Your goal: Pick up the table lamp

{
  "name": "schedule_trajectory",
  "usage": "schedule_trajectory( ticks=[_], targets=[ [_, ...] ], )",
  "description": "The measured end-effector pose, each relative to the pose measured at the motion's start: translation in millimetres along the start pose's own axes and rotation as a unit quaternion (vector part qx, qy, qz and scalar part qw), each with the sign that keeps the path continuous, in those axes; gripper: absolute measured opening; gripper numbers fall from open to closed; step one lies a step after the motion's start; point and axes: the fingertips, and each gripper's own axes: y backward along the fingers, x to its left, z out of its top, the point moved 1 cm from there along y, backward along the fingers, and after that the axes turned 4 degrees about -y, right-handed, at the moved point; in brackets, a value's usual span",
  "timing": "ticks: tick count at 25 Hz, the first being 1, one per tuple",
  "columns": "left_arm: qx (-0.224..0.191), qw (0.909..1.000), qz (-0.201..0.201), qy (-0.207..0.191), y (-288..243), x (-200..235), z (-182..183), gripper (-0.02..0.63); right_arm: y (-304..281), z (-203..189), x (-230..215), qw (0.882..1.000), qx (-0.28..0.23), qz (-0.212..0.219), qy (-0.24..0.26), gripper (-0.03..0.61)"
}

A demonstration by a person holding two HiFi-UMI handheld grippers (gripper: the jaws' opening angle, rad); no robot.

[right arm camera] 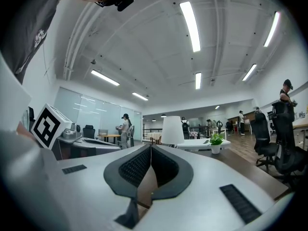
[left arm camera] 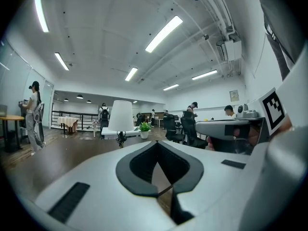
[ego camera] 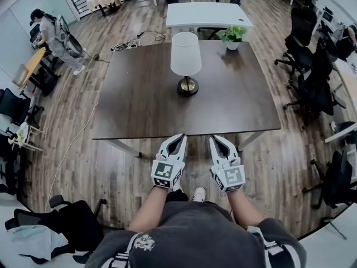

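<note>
Both level, closed, empty: left gripper [ego camera: 182,136], right gripper [ego camera: 213,138], before table lamp [ego camera: 186,57].

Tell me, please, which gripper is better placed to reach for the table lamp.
Left, narrowly: the left gripper sits almost in line with the table lamp, the right gripper further aside. Both are shut and well short of it.

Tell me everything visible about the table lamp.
The table lamp has a white, slightly tapered shade over a round dark base with a brass-coloured centre. It stands upright near the middle of the dark table. Only the table touches it; the left gripper and right gripper are at the near edge.
</note>
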Motion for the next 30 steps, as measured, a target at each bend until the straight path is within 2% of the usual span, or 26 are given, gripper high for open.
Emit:
schedule_trajectory(
  ticks=[6, 12, 19, 30],
  targets=[
    [0.008, 1.0, -0.002, 0.004, -28, 31, -11, 0.008, -41, -4, -10, 1.0, 0.004, 0.003, 0.0, 0.025],
    [-0.003, 0.9999, -0.012, 0.003, -59, 70, -5, 0.008, -95, 3, -12, 1.0, -0.005, -0.005, -0.009, 0.025],
    [-0.006, 0.9998, -0.02, 0.004, -93, 116, -5, 0.007, -156, 14, -14, 1.0, -0.011, 0.0, 0.008, 0.025],
    [-0.002, 0.9989, -0.046, 0.001, -125, 167, -5, 0.006, -212, 15, -20, 1.0, 0.002, -0.025, 0.018, 0.025]
  ],
)
